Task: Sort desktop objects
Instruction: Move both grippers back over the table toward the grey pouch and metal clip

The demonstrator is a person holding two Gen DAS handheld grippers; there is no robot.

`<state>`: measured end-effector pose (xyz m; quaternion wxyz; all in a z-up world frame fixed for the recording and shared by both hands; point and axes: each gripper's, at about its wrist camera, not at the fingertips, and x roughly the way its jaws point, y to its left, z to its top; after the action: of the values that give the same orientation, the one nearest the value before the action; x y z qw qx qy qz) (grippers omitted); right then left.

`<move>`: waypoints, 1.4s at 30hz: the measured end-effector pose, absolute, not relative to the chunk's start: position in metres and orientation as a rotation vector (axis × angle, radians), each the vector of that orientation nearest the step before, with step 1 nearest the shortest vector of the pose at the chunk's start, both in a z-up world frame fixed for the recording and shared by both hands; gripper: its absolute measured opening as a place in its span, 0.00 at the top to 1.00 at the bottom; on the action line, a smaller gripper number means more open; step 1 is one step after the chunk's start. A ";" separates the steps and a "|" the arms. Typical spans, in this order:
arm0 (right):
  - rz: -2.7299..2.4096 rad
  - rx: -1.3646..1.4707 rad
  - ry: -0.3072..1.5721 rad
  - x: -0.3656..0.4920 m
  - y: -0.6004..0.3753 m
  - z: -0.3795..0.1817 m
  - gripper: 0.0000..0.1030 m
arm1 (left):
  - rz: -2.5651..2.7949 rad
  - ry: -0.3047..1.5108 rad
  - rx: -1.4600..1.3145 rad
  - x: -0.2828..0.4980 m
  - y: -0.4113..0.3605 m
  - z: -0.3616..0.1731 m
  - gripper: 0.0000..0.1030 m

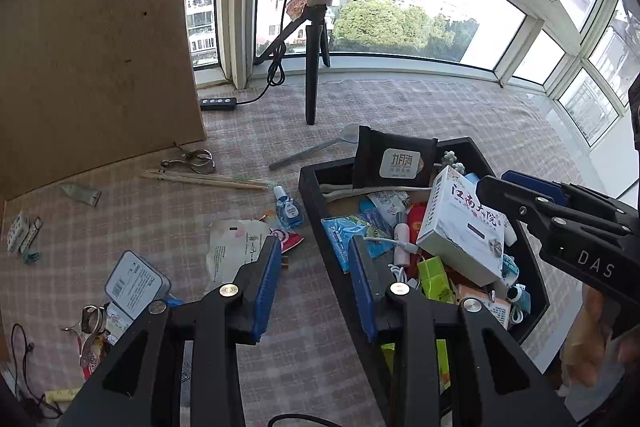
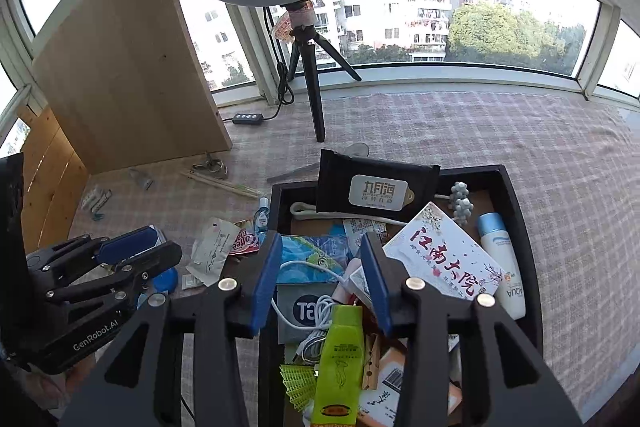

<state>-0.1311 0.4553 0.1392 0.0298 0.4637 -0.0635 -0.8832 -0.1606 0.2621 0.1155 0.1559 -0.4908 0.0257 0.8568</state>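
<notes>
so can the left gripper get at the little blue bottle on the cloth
Probably yes. The left gripper is open and empty, and the blue bottle lies ahead of it on the cloth beside the black tray, uncovered, with only a flat wrapper between.

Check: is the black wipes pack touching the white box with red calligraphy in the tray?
Apart. The right wrist view shows the black wipes pack leaning at the tray's far wall, with other tray contents visible between it and the white box.
</notes>
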 end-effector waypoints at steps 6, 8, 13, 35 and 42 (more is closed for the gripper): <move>-2.795 1.397 -0.103 -0.107 0.424 0.134 0.53 | 2.531 0.058 -1.418 -0.134 0.198 0.121 0.67; -2.812 1.383 -0.080 -0.098 0.413 0.132 0.50 | 2.574 0.060 -1.432 -0.126 0.168 0.122 0.67; -2.773 1.380 -0.089 -0.081 0.389 0.118 0.48 | 2.682 0.061 -1.516 -0.106 0.084 0.114 0.64; -2.461 1.597 -0.001 -0.075 0.258 0.037 0.39 | 2.621 0.184 -1.643 -0.086 -0.022 0.065 0.52; -2.350 1.675 0.072 -0.083 0.213 0.008 0.39 | 2.448 0.329 -1.681 -0.120 -0.011 0.032 0.52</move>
<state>-0.0833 0.2130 0.0081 0.1273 0.5755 0.0246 -0.8075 -0.1195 -0.0109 0.0319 0.0769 -0.5610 0.1097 0.8169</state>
